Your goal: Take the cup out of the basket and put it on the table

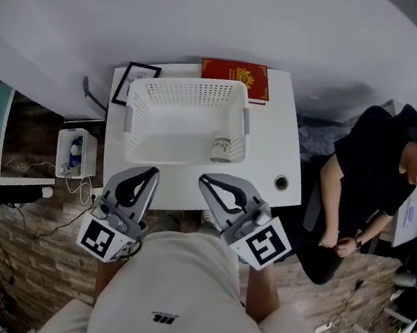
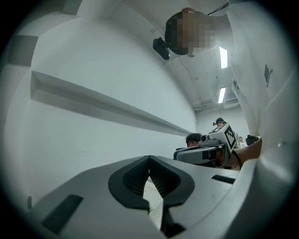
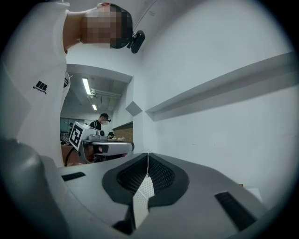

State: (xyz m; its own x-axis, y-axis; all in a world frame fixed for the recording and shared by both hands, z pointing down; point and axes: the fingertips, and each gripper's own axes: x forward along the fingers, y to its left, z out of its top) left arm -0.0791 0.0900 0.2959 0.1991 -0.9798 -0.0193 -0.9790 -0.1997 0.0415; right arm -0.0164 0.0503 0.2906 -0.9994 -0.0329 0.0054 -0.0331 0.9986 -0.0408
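Observation:
A small pale cup [image 1: 221, 149] stands inside the white slotted basket [image 1: 174, 90], in its near right corner. The basket sits on the white table [image 1: 272, 143]. My left gripper [image 1: 151, 171] and right gripper [image 1: 204, 180] hover side by side over the table's near edge, just short of the basket. Both are shut with nothing between the jaws. In the left gripper view the left gripper [image 2: 149, 158] has its pads pressed together and points up at a white wall. The right gripper [image 3: 148, 154] looks the same in its own view.
A red book [image 1: 235, 75] lies behind the basket, a framed picture [image 1: 134, 81] at the back left. A small round dark thing [image 1: 281, 182] sits near the table's right front corner. A person in black [image 1: 372, 182] sits close to the right.

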